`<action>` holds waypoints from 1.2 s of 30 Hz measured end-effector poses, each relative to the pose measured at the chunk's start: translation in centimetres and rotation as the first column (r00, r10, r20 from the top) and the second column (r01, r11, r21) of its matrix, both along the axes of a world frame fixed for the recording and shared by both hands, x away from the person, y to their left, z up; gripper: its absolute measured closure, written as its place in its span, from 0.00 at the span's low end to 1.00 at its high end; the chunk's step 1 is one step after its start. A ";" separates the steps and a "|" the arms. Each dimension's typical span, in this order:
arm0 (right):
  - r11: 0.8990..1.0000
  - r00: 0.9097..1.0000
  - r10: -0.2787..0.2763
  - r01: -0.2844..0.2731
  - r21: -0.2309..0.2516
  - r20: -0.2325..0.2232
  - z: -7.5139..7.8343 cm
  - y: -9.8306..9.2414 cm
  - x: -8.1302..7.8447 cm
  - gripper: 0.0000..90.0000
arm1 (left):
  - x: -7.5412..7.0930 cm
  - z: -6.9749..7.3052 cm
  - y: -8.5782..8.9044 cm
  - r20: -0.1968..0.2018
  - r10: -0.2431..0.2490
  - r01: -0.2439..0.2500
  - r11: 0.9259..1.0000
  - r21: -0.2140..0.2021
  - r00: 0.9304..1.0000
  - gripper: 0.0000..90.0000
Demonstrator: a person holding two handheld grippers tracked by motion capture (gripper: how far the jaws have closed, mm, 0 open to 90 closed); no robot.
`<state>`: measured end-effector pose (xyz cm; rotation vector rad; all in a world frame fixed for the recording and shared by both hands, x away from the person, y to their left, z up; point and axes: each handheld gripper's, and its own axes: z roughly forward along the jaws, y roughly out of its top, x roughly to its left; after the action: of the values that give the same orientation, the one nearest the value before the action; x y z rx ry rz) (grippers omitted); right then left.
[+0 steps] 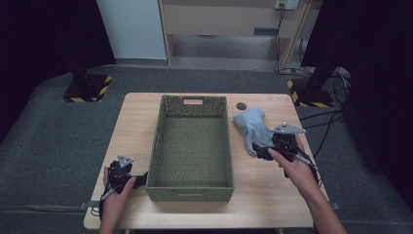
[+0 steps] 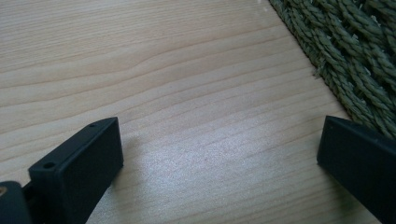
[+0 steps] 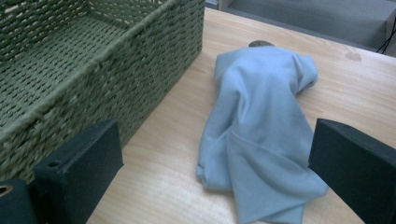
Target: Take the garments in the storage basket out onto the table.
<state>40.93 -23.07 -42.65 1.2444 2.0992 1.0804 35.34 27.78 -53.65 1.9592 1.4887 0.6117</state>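
A crumpled light-blue cloth [image 1: 253, 127] [image 3: 261, 126] lies on the wooden table to the right of a green woven basket [image 1: 191, 185] [image 3: 70, 84]. My right gripper [image 1: 263, 153] [image 3: 215, 177] stands open at the cloth's near end, its jaws spread on either side of that end without gripping it. At the table's front left, my left gripper [image 1: 139, 179] [image 2: 219, 163] is open over bare wood, just beside the basket's near left corner [image 2: 345, 56].
The basket is empty and fills the table's middle. A small dark round object [image 1: 241, 105] [image 3: 260, 44] lies just behind the cloth. The table [image 1: 136, 117] has bare wood on its left side. Black stands and cables rest on the floor beyond.
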 end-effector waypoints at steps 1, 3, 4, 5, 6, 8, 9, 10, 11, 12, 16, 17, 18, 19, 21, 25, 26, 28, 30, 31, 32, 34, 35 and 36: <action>1.000 1.000 0.002 -0.002 0.000 -0.004 -0.2 -0.1 -0.2 0.03 | 0.0 0.0 0.0 0.000 0.000 0.000 1.000 0.000 1.000 0.00; 1.000 1.000 0.004 -0.004 -0.002 -0.009 -0.5 -0.2 -0.6 0.03 | 0.0 0.0 0.0 0.000 0.000 0.000 1.000 0.000 1.000 0.00; 1.000 1.000 0.004 -0.004 0.000 -0.011 -0.7 -0.3 -0.7 0.03 | 0.0 0.0 0.0 0.000 0.000 0.000 1.000 0.000 1.000 0.00; 1.000 1.000 0.003 -0.003 0.001 -0.016 -0.8 -0.3 -0.9 0.03 | 0.0 0.0 0.0 0.000 0.000 0.000 1.000 0.000 1.000 0.00; 1.000 1.000 0.004 -0.004 0.000 -0.018 -1.0 -0.4 -1.0 0.03 | 0.0 0.0 0.0 0.000 0.000 0.000 1.000 0.000 1.000 0.00; 1.000 1.000 0.005 -0.005 -0.001 -0.022 -1.3 -0.4 -1.3 0.04 | 0.0 0.0 0.0 0.000 0.000 0.000 1.000 0.000 1.000 0.00; 1.000 1.000 0.006 -0.006 0.001 -0.026 -1.4 -0.5 -1.5 0.04 | 0.0 0.0 0.0 0.000 0.000 0.000 1.000 0.000 1.000 0.00; 1.000 1.000 0.007 -0.007 0.001 -0.030 -1.7 -0.5 -1.7 0.04 | 0.0 0.0 0.0 0.000 0.000 0.000 1.000 0.000 1.000 0.00; 1.000 0.999 0.008 -0.008 0.001 -0.033 -1.8 -0.5 -1.8 0.04 | 0.0 0.0 0.0 0.000 0.000 0.000 1.000 0.000 1.000 0.00; 1.000 0.999 0.009 -0.009 0.000 -0.036 -2.0 -0.5 -2.0 0.04 | 0.0 0.0 0.0 0.000 0.000 0.000 1.000 0.000 1.000 0.00; 1.000 0.999 0.017 -0.017 0.004 -0.048 -2.8 -0.5 -2.8 0.04 | 0.0 0.0 0.0 0.000 0.000 0.000 1.000 0.000 1.000 0.00; 1.000 0.998 0.015 -0.014 0.008 -0.053 -3.2 -0.5 -3.0 0.04 | 0.0 0.0 0.0 0.000 0.000 0.000 1.000 0.000 1.000 0.00; 1.000 0.998 0.014 -0.014 0.012 -0.061 -3.5 -0.5 -3.2 0.04 | 0.0 0.0 0.0 0.000 0.000 0.000 1.000 0.000 1.000 0.00; 1.000 0.998 0.017 -0.016 0.012 -0.064 -3.8 -0.5 -3.4 0.04 | 0.0 0.0 0.0 0.000 0.000 0.000 1.000 0.000 1.000 0.00; 1.000 0.997 0.015 -0.014 0.014 -0.075 -4.4 -0.4 -3.7 0.04 | 0.0 0.0 0.0 0.000 0.000 0.000 1.000 0.000 1.000 0.00; 1.000 0.996 0.021 -0.020 0.016 -0.085 -5.0 -0.3 -4.2 0.04 | 0.0 0.0 0.0 0.000 0.000 0.000 1.000 0.000 1.000 0.00; 1.000 0.996 0.020 -0.019 0.019 -0.089 -5.1 -0.3 -4.3 0.04 | 0.0 0.0 0.0 0.000 0.000 0.000 1.000 0.000 1.000 0.00; 1.000 0.995 0.023 -0.022 0.018 -0.094 -5.4 -0.2 -4.4 0.04 | 0.0 0.0 0.0 0.000 0.000 0.000 1.000 0.000 1.000 0.00; 0.999 0.995 0.024 -0.022 0.024 -0.097 -5.5 -0.1 -4.5 0.04 | 0.0 0.0 0.0 0.000 0.000 0.000 1.000 0.000 1.000 0.00; 0.999 0.995 0.026 -0.024 0.025 -0.096 -5.6 0.0 -4.5 0.04 | 0.0 0.0 0.0 0.000 0.000 0.000 1.000 0.000 1.000 0.00; 0.999 0.995 0.028 -0.025 0.027 -0.099 -5.7 0.1 -4.6 0.04 | 0.0 0.0 0.0 0.000 0.000 0.000 1.000 0.000 1.000 0.00; 0.999 0.994 0.026 -0.023 0.030 -0.105 -6.0 0.2 -4.7 0.04 | 0.0 0.0 0.0 0.000 0.000 0.000 1.000 0.000 1.000 0.00; 0.999 0.994 0.027 -0.023 0.031 -0.106 -6.2 0.2 -4.7 0.04 | 0.0 0.0 0.0 0.000 0.000 0.000 1.000 0.000 1.000 0.00; 0.999 0.994 0.024 -0.020 0.035 -0.109 -6.4 0.3 -4.8 0.04 | 0.0 0.0 0.0 0.000 0.000 0.000 1.000 0.000 1.000 0.00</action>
<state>36.16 -22.81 -49.02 1.3273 2.1883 1.0840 35.34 27.78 -53.65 1.9592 1.4888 0.6117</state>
